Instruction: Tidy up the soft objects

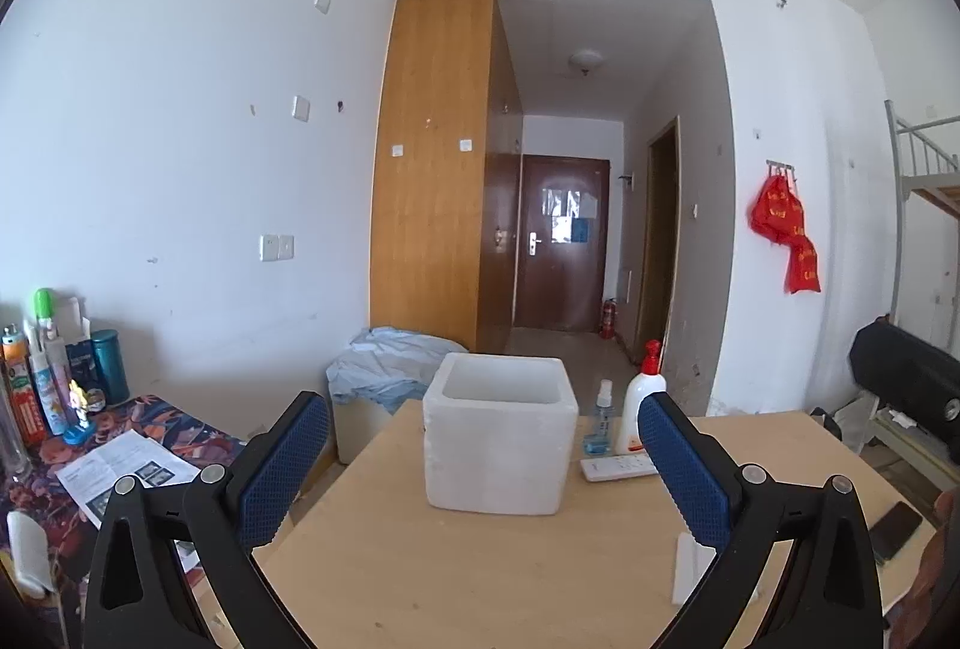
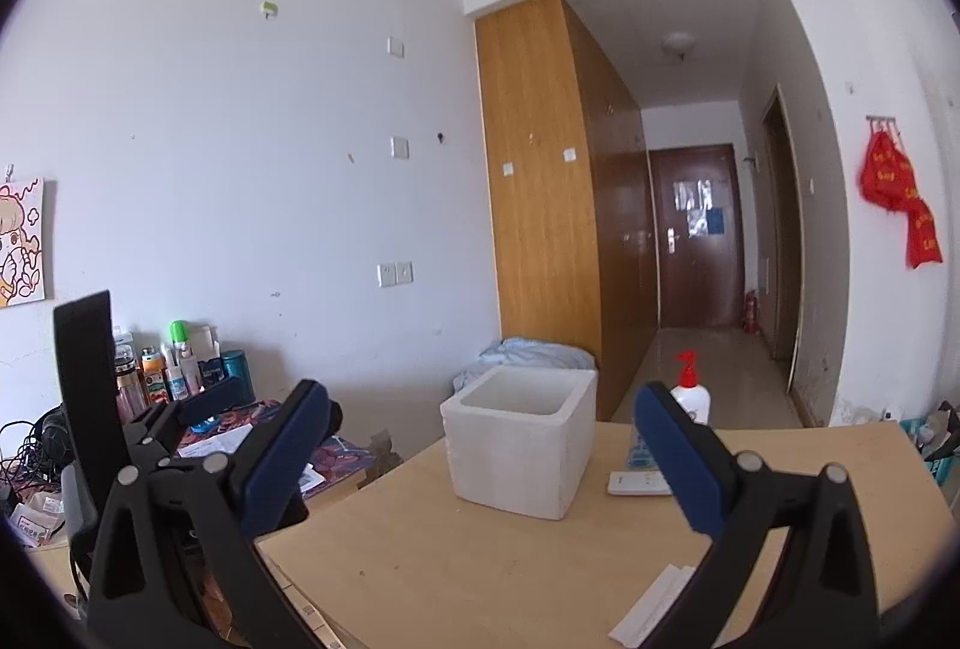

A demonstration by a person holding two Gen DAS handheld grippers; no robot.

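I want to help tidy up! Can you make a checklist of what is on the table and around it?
Surface: wooden table, mostly bare.
Job's things: white foam box, open top; no soft objects seen on the table.
Clutter: remote, spray bottle, lotion bottle, phone.
Grippers: left gripper and right gripper open, holding nothing.
Cables: tangle at the side desk.
Surroundings: wardrobe, crumpled blue cloth.

Left gripper (image 1: 483, 460) was held roughly level, its blue-padded jaws spread wide with nothing between them. Right gripper (image 2: 480, 460) matched it, level, jaws fully apart and empty.
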